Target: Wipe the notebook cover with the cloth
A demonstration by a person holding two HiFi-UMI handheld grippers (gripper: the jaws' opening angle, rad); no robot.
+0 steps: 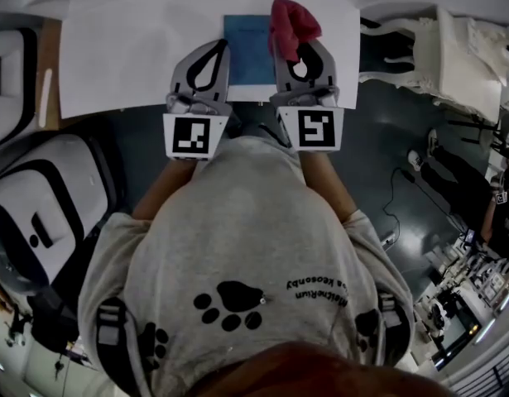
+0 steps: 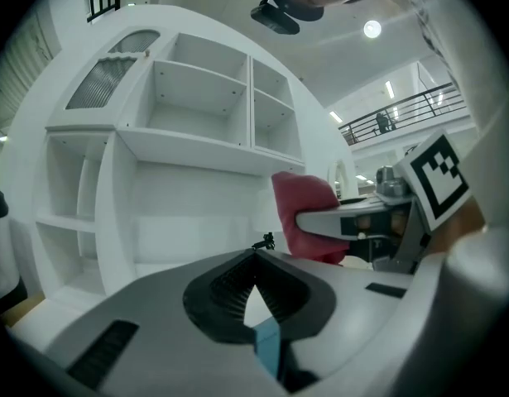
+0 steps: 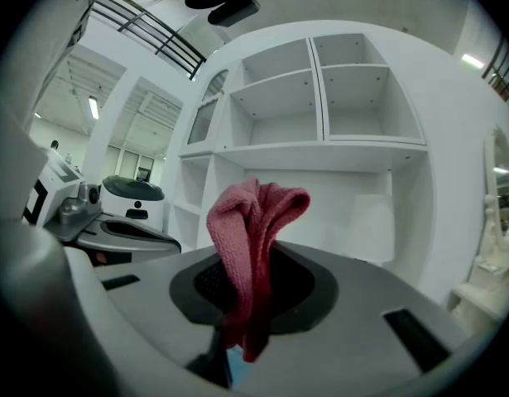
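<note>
head view: the person (image 1: 254, 304), in a grey shirt with a paw print, held both tools over a white table (image 1: 122, 48). the blue notebook (image 1: 247, 52) lay flat on the table near its far edge, between the two tools, cover up. the left gripper (image 1: 223, 46) sat over the notebook's left edge; contact with the cover could not be judged. left gripper view: its jaws were closed tip to tip with nothing between them, and a blue sliver of the notebook showed through the gap below the tips. the right gripper (image 3: 247, 265) was over the notebook's right edge. right gripper view: its jaws were clamped on the pink-red cloth (image 3: 252, 222), which was folded over. a bunch of it stood above the jaws and a tail hung down through the opening. in the head view the bunch lay past the right jaw tips, at the notebook's far right corner; whether the cloth touched the cover was not resolvable. each tool carried a marker cube (image 1: 194, 136) at its near end. both gripper views faced a white shelf unit (image 2: 196, 139) with open compartments behind the table.
</note>
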